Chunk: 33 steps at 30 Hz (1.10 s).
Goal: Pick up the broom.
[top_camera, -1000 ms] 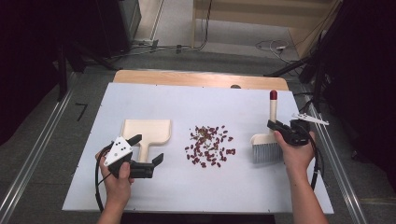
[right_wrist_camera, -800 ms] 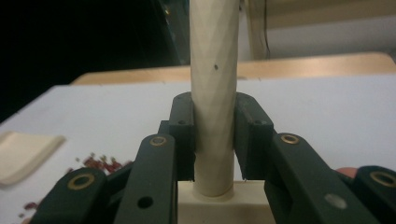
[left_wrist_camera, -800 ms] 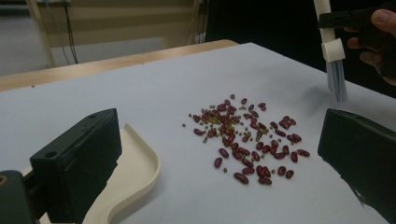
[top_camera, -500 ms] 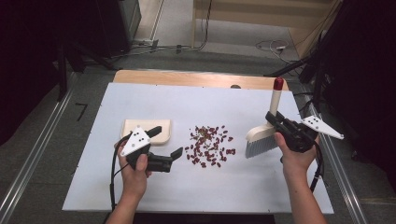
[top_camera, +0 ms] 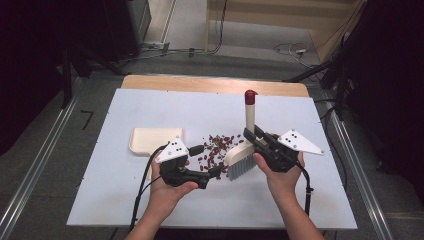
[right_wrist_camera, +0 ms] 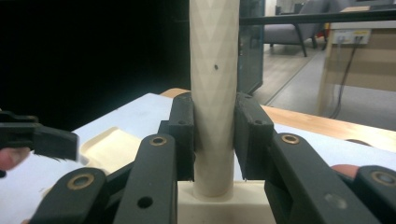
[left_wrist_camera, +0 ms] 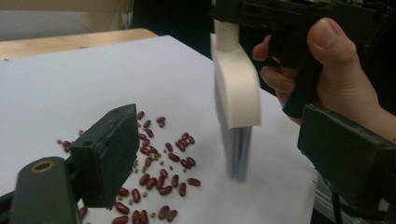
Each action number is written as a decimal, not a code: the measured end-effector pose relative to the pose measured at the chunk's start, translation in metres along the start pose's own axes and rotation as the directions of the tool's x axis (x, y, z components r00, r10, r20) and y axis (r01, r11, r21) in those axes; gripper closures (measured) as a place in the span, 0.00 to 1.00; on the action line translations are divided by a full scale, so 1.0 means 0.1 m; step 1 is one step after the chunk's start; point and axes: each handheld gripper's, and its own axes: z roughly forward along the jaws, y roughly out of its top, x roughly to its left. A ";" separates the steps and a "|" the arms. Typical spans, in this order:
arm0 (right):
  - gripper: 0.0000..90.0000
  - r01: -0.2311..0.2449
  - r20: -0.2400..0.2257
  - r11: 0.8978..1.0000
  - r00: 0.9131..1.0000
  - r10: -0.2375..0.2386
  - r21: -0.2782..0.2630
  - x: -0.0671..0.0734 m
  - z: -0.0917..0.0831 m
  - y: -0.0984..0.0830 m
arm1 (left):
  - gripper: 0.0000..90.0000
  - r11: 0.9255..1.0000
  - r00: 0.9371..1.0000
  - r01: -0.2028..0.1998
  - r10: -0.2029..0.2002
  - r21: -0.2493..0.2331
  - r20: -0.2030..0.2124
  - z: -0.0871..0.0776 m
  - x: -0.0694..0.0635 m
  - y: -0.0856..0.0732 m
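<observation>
The right gripper (top_camera: 256,141) pinches the brush (top_camera: 244,150) by its handle at the red beans' (top_camera: 216,150) three o'clock. The left gripper (top_camera: 212,172), jaws spread, could scatter beans; the dustpan (top_camera: 150,139) lies unheld at nine o'clock.

Dustpan (top_camera: 152,138) left – beans (top_camera: 216,149) middle – brush (top_camera: 243,155) seemingly right

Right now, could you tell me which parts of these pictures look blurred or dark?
Left gripper view: brush bristles streaked, near jaws soft, beans fairly sharp. Right gripper view: brush handle crisp, left background black, room beyond soft. High view: evenly lit table, dark surroundings.
</observation>
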 end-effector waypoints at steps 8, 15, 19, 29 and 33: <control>0.78 0.042 -0.038 0.999 0.998 -0.041 0.010 0.25 0.09 -0.04 | 0.28 0.996 0.998 0.037 -0.040 0.079 0.040 0.17 -0.07 -0.05; 0.77 0.069 -0.078 0.998 0.995 -0.069 -0.006 0.45 0.11 -0.04 | 0.68 0.992 0.996 0.079 -0.083 0.094 0.038 0.19 -0.04 -0.08; 0.77 0.076 -0.057 0.997 0.995 -0.076 0.000 0.46 0.12 -0.05 | 0.76 0.993 0.998 0.056 -0.057 0.108 0.006 0.19 -0.06 -0.07; 0.55 0.102 -0.143 0.994 0.985 -0.097 0.029 0.42 0.13 0.02 | 0.77 0.989 1.000 -0.008 0.011 0.146 -0.023 0.11 0.03 -0.08; 0.48 0.093 -0.193 0.994 0.978 -0.079 0.064 0.27 0.11 0.07 | 0.77 0.990 0.999 -0.036 0.037 0.139 -0.006 0.03 0.10 -0.06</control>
